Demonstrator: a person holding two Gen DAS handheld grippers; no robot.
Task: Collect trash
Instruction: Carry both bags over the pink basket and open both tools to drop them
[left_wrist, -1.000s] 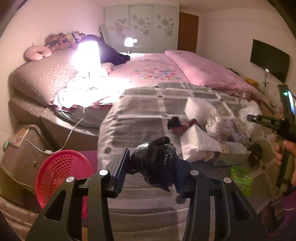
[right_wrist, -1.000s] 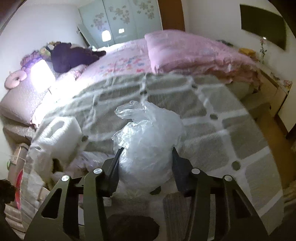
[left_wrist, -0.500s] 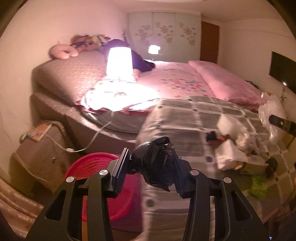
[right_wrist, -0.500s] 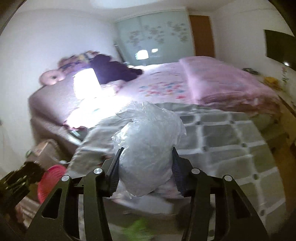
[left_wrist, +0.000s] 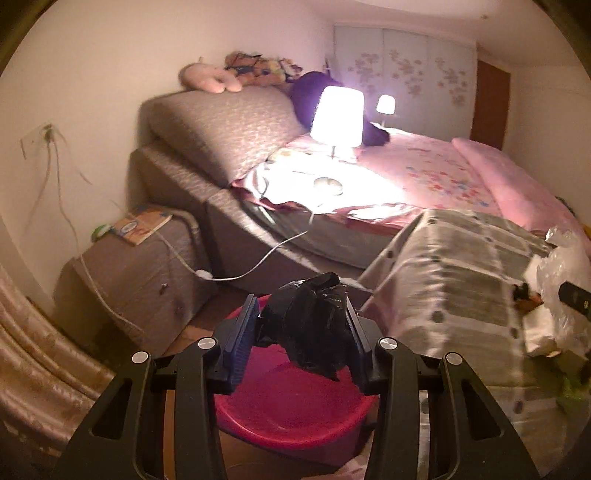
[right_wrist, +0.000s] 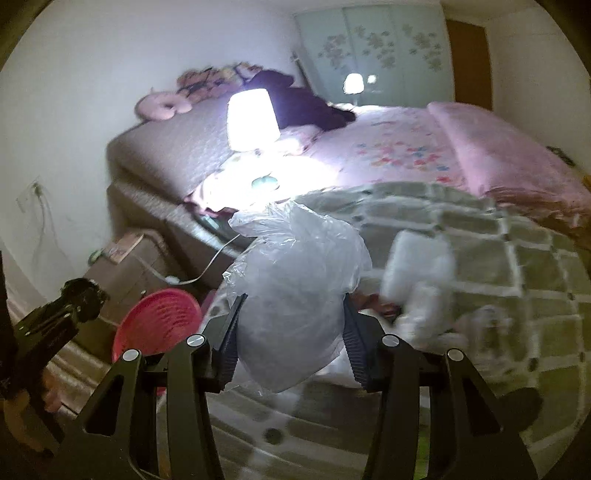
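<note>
My left gripper (left_wrist: 301, 332) is shut on a crumpled black plastic bag (left_wrist: 308, 325), held right above a red plastic basket (left_wrist: 291, 410) on the floor beside the bed. A clear crumpled plastic bag (right_wrist: 291, 306) is clamped in my right gripper (right_wrist: 291, 339), over the grey checked blanket (right_wrist: 480, 258). In the right wrist view the red basket (right_wrist: 159, 321) stands at lower left, with the left gripper and its black bag (right_wrist: 79, 295) left of it. The clear bag (left_wrist: 561, 280) also shows at the left wrist view's right edge. More white trash (right_wrist: 417, 266) lies on the blanket.
A lit table lamp (left_wrist: 338, 114) stands on the pink bed, its white cord (left_wrist: 258, 262) running down to a brown padded bedside box (left_wrist: 136, 273) with a book on top. Stuffed toys sit on the headboard cushion (left_wrist: 221, 125). A curtain (left_wrist: 40, 354) hangs at lower left.
Both grippers swung left from over the blanket's trash toward the bedside, each keeping its bag. The red basket moved from the left wrist view's lower left to directly beneath the black bag.
</note>
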